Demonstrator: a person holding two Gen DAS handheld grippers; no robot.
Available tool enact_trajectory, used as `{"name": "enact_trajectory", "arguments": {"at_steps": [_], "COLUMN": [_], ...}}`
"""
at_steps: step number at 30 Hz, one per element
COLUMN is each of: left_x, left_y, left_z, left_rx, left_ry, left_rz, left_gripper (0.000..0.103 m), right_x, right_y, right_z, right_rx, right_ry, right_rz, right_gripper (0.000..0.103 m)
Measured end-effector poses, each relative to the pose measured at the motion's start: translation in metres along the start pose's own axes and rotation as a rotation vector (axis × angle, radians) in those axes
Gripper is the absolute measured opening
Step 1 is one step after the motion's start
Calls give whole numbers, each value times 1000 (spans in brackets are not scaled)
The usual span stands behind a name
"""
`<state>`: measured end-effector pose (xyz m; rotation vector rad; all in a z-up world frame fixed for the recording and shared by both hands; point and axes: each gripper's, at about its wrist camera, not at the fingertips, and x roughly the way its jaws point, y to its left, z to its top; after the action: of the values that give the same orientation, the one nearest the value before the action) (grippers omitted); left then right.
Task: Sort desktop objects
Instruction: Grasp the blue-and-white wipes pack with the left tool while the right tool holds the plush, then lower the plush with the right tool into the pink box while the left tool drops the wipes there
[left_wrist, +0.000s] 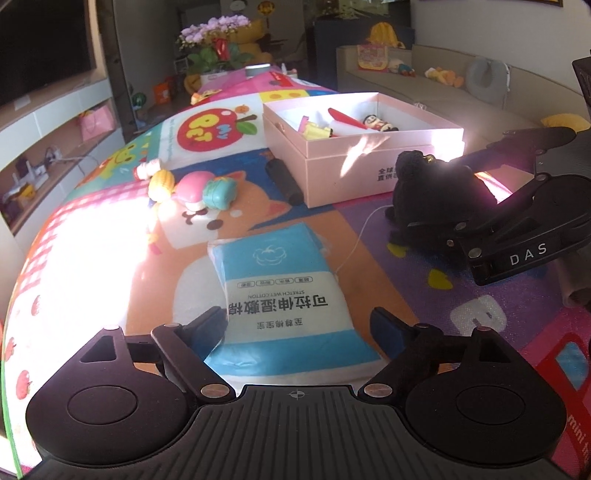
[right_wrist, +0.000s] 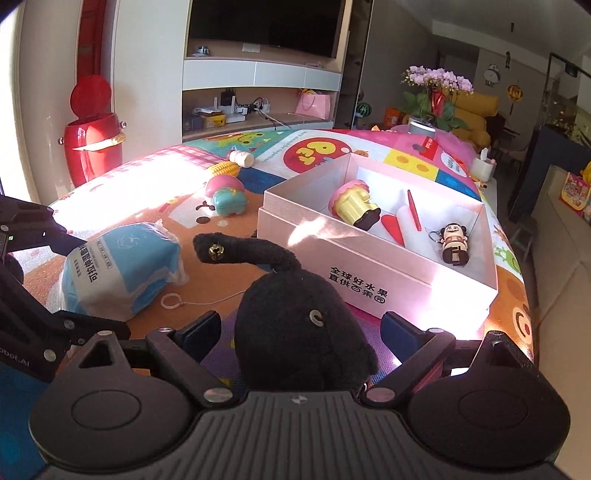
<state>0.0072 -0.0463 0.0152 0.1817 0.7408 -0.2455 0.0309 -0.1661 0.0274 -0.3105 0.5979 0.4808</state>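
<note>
Left tongs stand released astride the blue-and-white plastic pack of cotton pads; right tongs stand released around the black plush toy. Risk: slippery wrap squirts free; the toy's white string snags near the pink cardboard box.

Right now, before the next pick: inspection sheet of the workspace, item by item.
Surface: cartoon play mat, sunlit patches.
Job's things: pink box open, holding a cupcake toy, red pieces and a figure keychain; black plush, blue cotton pack, pink and teal toy, corn toy, small bottle and black roll on the mat.
Clutter: nothing seen beyond these.
Grippers: left gripper open over the pack; right gripper open, plush between its fingers, pads not pressing.
Cables: thin white cord with ring by the plush.
Surroundings: TV, shelves, red bin, orchids, sofa.
</note>
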Motion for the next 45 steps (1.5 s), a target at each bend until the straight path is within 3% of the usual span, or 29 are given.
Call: {"name": "enact_trajectory", "arguments": {"at_steps": [4, 5, 6, 7, 9, 13, 16, 19, 22, 25, 28, 31, 40, 45], "left_x": [9, 11, 12, 12, 7, -20, -49, -62, -53, -26, 9, 15, 15, 24], "left_y": [3, 3, 4, 3, 0, -9, -14, -18, -20, -22, -11, 9, 27, 36], "left_z": [5, 6, 6, 6, 5, 9, 37, 80, 120, 152, 166, 150, 69, 36], "left_rx": [-40, -40, -40, -39, -18, 22, 58, 66, 12, -60, -149, -159, -65, -78], "left_ry": [-3, -3, 1, 2, 0, -42, -164, -305, -392, -451, -381, -341, -229, -110], "left_rz": [13, 21, 30, 33, 36, 4, 0, 9, -39, -92, -105, -102, -1, 35], "left_gripper": [88, 84, 73, 68, 63, 63, 63, 63, 63, 66, 82, 96, 101, 102], "right_x": [4, 6, 7, 8, 7, -19, -60, -104, -126, -126, -111, -89, 14, 42], "right_y": [2, 2, 1, 0, -1, -12, -23, -44, -68, -91, -109, -122, -138, -123], "right_z": [3, 3, 4, 4, 4, 8, 22, 54, 87, 113, 137, 149, 144, 136], "right_rx": [-11, -9, -6, 1, 11, 78, 101, 146, 215, 288, 327, 357, 438, 385], "right_ry": [10, 15, 22, 33, 64, 88, -3, -170, -300, -352, -355, -319, -96, -29], "right_rz": [-5, -6, -4, -2, 1, 2, -32, -115, -202, -224, -224, -204, -143, -240], "right_gripper": [94, 94, 94, 91, 73, 68, 68, 68, 68, 68, 68, 68, 69, 73]}}
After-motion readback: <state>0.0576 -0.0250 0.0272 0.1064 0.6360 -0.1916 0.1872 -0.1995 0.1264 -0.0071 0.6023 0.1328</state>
